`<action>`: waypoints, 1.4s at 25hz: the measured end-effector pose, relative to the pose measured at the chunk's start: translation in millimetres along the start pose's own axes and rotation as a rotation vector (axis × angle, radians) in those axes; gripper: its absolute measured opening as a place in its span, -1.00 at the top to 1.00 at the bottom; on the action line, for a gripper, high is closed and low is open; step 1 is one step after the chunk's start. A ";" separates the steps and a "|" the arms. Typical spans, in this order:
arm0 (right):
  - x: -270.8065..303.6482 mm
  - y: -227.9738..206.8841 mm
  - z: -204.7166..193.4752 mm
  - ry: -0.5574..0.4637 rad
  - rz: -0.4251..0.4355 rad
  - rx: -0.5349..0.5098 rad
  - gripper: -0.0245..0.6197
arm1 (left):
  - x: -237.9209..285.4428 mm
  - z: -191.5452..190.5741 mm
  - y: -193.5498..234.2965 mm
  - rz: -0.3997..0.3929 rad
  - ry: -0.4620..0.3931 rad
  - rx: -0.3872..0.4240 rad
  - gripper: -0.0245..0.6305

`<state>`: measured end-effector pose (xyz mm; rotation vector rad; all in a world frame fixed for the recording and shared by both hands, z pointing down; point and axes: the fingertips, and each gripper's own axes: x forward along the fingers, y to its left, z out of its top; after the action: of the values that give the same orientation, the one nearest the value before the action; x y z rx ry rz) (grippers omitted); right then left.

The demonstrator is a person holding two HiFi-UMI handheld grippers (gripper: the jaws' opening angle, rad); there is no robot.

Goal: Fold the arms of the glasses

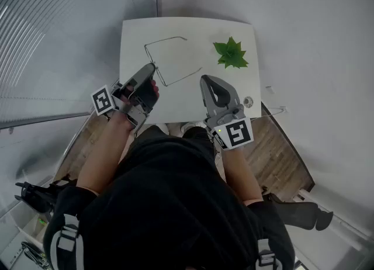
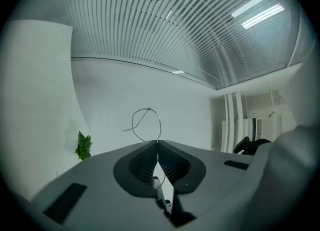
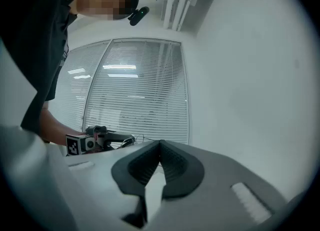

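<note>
Where the glasses are: the thin dark wire-frame glasses (image 1: 182,78) sprawl over the middle of the white rectangular table (image 1: 187,104), and their near left end runs into the left gripper's tips. In the left gripper view a wire loop (image 2: 148,109) stands up just beyond the jaws.
Left gripper: the grey two-jaw left gripper (image 1: 153,67) is clenched on the glasses' wire. A strand passes between its dark ribbed pads (image 2: 145,165), and the tool tilts upward.
Right gripper: the grey two-jaw right gripper (image 1: 205,79) is pressed closed with nothing between its jaws. It sits level, near the wire's right end but apart from it.
Across the table: from the right gripper's own view, the left gripper (image 3: 107,139) shows at the left, in front of window blinds.
Other thing: a small green leafy plant (image 1: 231,53) stands at the far right of the table, well clear of the wire.
Done so far: by my reading, only a pinch on one end. The wire outline looks spread wide rather than folded.
Left to do: probably both arms need swinging in against the front. Which strand is an arm and which the front I cannot tell.
</note>
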<state>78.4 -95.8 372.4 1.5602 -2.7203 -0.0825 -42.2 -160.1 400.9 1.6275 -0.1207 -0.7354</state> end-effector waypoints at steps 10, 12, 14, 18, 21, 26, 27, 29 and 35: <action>-7.6 0.2 -10.3 0.048 -0.019 0.035 0.89 | -9.7 -5.9 -8.0 0.003 -0.017 0.001 0.89; -7.6 0.8 -15.9 0.070 -0.021 0.025 0.89 | -13.9 -5.3 -9.3 0.005 -0.022 0.003 0.89; -7.5 2.8 -21.8 0.089 -0.013 0.018 0.87 | -18.0 -4.8 -10.7 0.003 -0.027 0.006 0.89; -6.0 5.3 -33.1 0.131 -0.011 0.003 0.74 | -23.4 -4.3 -13.9 0.000 -0.037 0.006 0.89; -4.2 7.6 -42.5 0.176 -0.010 -0.046 0.70 | -27.1 -5.5 -16.3 0.001 -0.038 0.006 0.89; 2.9 6.2 -48.1 0.227 -0.018 -0.131 0.63 | -26.6 -7.4 -17.1 -0.005 -0.038 0.004 0.89; 3.8 4.6 -48.2 0.234 -0.030 -0.157 0.63 | -26.4 -7.8 -17.5 -0.006 -0.038 0.003 0.89; 4.9 1.7 -49.5 0.259 -0.048 -0.222 0.63 | -26.3 -8.9 -18.9 -0.010 -0.039 0.001 0.89; 8.9 -2.6 -57.4 0.339 -0.057 -0.390 0.63 | -21.5 -13.2 -22.3 -0.022 -0.034 -0.004 0.89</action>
<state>77.8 -107.2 429.4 1.3913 -2.2367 -0.2988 -59.6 -133.9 388.8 1.6149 -0.1257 -0.7799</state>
